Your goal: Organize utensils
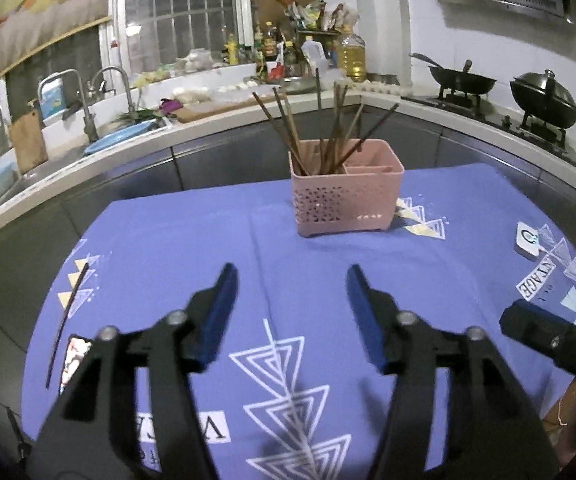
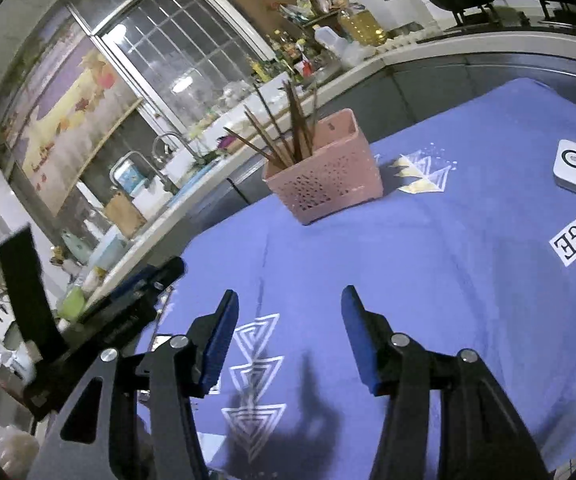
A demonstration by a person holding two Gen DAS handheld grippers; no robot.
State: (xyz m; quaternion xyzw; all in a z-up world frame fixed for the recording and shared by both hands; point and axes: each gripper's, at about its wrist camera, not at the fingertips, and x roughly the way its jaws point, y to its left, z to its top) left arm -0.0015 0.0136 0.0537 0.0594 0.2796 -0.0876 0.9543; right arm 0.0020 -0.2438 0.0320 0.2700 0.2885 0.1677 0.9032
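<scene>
A pink perforated utensil holder (image 1: pixel 341 194) stands on the blue tablecloth (image 1: pixel 192 240) at the far middle of the table, with several brown chopsticks (image 1: pixel 329 132) upright in its left compartment. One dark chopstick (image 1: pixel 66 322) lies loose on the cloth at the left. My left gripper (image 1: pixel 291 280) is open and empty, above the cloth short of the holder. My right gripper (image 2: pixel 288 300) is open and empty, to the right of the left one; the holder (image 2: pixel 327 178) and its chopsticks (image 2: pixel 288 128) lie ahead of it.
A small white device (image 1: pixel 527 240) with a cable sits at the table's right edge, also in the right wrist view (image 2: pixel 573 166). Behind the table runs a kitchen counter with a sink (image 1: pixel 100 140), bottles and two woks (image 1: pixel 463 78).
</scene>
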